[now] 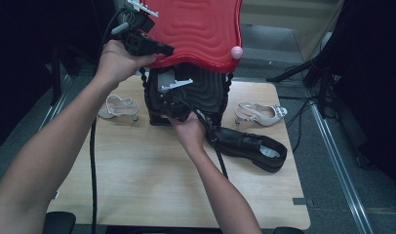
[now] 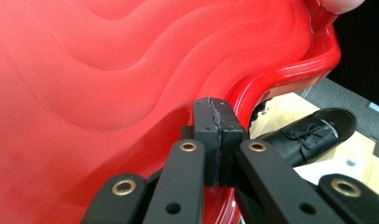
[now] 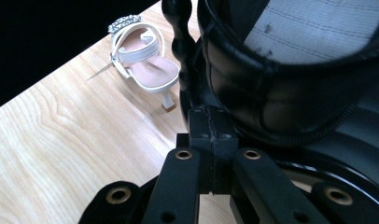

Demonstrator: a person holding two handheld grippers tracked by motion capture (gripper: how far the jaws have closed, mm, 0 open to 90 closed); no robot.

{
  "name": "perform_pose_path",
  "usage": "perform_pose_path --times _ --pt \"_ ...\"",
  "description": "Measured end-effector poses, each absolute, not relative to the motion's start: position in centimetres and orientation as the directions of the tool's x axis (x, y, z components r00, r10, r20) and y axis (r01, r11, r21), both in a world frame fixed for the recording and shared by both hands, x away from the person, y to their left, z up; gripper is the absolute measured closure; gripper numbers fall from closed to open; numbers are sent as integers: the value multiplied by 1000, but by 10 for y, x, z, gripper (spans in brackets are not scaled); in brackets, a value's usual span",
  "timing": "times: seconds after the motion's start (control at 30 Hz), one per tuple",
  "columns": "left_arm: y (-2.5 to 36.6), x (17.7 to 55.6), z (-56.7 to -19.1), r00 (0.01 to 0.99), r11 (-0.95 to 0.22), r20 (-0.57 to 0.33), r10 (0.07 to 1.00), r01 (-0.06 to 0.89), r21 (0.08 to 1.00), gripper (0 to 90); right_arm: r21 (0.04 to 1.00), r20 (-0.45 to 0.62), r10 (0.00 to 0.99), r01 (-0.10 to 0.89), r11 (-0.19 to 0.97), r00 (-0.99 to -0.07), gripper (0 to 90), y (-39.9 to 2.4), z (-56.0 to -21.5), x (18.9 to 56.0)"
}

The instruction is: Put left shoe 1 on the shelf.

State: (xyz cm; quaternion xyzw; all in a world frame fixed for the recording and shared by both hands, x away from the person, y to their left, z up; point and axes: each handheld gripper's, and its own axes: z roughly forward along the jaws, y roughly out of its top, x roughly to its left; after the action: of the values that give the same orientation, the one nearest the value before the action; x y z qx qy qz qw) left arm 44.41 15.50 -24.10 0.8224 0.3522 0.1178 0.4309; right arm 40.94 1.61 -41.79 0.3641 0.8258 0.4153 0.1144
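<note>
A red wavy lid stands raised over a black case at the back of the wooden table. My left gripper is shut, its pads together and lying against the lid near its curved rim; nothing shows between the pads. My right gripper is low at the front of the case, also shut with nothing between its pads. Its tips sit beside a black shoe with a grey insole inside the case.
A second black lace-up shoe lies on the table right of the case. One white sandal lies to the left, another to the right. A black beaded strap hangs at the case's side. The lid carries a pink knob.
</note>
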Motion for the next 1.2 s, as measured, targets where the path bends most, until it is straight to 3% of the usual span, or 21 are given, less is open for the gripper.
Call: perform_pose_path --times 0.13,0.37,0.6,0.83,1.2 --pt "156 444 -240 722 -376 -116 683 483 791 896 771 123 676 499 396 -727 900 8 -414 401" --pt "161 433 -229 738 -361 -146 659 480 800 769 784 134 641 477 398 -756 899 -8 -410 384" --pt "169 412 -226 738 -361 -145 659 479 800 635 810 160 610 457 368 -776 840 -33 -408 369" --pt "180 399 -237 738 -353 -168 653 494 795 580 805 210 590 480 348 -779 832 -55 -416 358" --pt "189 377 -264 744 -349 -165 648 483 803 481 782 206 568 483 393 -797 696 -81 -427 343"
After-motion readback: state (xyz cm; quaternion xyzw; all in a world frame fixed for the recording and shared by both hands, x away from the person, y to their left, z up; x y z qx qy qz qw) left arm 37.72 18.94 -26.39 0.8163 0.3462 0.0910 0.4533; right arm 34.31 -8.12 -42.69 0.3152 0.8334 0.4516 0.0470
